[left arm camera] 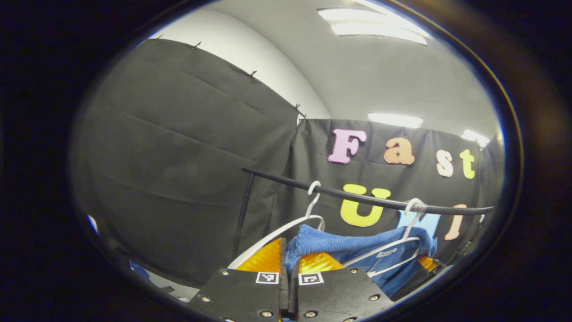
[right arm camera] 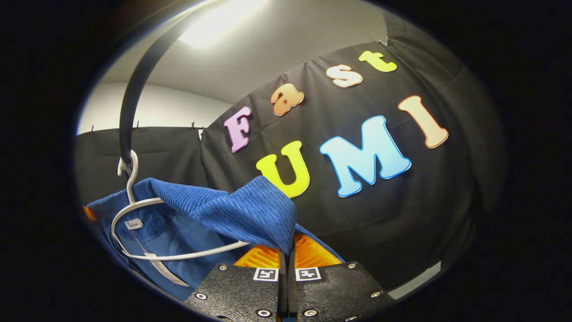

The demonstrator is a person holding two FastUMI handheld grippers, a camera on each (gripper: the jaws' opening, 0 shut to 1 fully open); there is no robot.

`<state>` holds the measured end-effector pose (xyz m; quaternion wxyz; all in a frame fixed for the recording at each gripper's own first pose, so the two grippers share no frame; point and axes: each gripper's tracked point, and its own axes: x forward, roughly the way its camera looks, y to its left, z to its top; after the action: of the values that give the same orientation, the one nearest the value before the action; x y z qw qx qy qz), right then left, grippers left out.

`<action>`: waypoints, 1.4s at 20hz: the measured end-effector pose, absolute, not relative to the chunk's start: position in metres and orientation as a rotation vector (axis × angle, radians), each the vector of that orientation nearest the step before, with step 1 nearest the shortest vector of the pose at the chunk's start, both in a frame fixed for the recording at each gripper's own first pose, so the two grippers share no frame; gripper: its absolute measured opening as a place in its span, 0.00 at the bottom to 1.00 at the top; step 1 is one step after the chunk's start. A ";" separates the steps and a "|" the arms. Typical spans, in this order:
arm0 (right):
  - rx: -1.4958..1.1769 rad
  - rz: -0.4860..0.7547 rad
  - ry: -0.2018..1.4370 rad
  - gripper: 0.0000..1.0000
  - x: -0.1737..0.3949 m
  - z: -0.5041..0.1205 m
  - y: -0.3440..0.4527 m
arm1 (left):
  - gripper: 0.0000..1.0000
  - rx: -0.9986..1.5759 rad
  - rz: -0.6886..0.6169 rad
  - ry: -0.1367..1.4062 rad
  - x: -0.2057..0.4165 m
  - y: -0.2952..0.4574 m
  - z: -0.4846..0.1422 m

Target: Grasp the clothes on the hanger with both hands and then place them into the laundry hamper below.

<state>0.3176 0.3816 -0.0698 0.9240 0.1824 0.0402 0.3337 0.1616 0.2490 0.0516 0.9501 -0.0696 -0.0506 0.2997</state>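
Note:
A blue ribbed garment (left arm camera: 357, 246) hangs near a white hanger (left arm camera: 393, 243) on a black rail (left arm camera: 357, 197). My left gripper (left arm camera: 289, 259) is shut on one edge of the blue cloth, which bunches up between its fingers. In the right gripper view the same blue garment (right arm camera: 223, 210) drapes over a white hanger (right arm camera: 134, 210) hooked on the curved black rail (right arm camera: 138, 85). My right gripper (right arm camera: 288, 250) is shut on a raised fold of the garment, lifting it off the hanger's arm. The hamper is hidden.
A second white hanger (left arm camera: 286, 226) hangs bare on the rail beside the left gripper. Black cloth walls (left arm camera: 178, 170) close in the booth on all sides. The rail's upright post (left arm camera: 243, 210) stands at the left end.

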 end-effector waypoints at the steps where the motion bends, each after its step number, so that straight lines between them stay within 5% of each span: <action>1: 0.372 0.690 0.082 0.00 0.315 -0.071 0.384 | 0.01 -0.138 0.610 -0.112 0.165 0.252 0.056; 9: 0.360 0.706 0.090 0.00 0.314 -0.070 0.389 | 0.05 -0.103 0.558 -0.079 0.175 0.278 0.053; 28: 0.322 0.650 0.038 0.00 0.332 -0.066 0.377 | 0.01 -0.125 0.439 0.181 0.196 0.275 -0.113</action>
<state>0.3317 0.3772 -0.0663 0.9347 0.1576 0.0188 0.3181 0.1964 0.2749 -0.1132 0.9700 -0.0618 0.0898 0.2172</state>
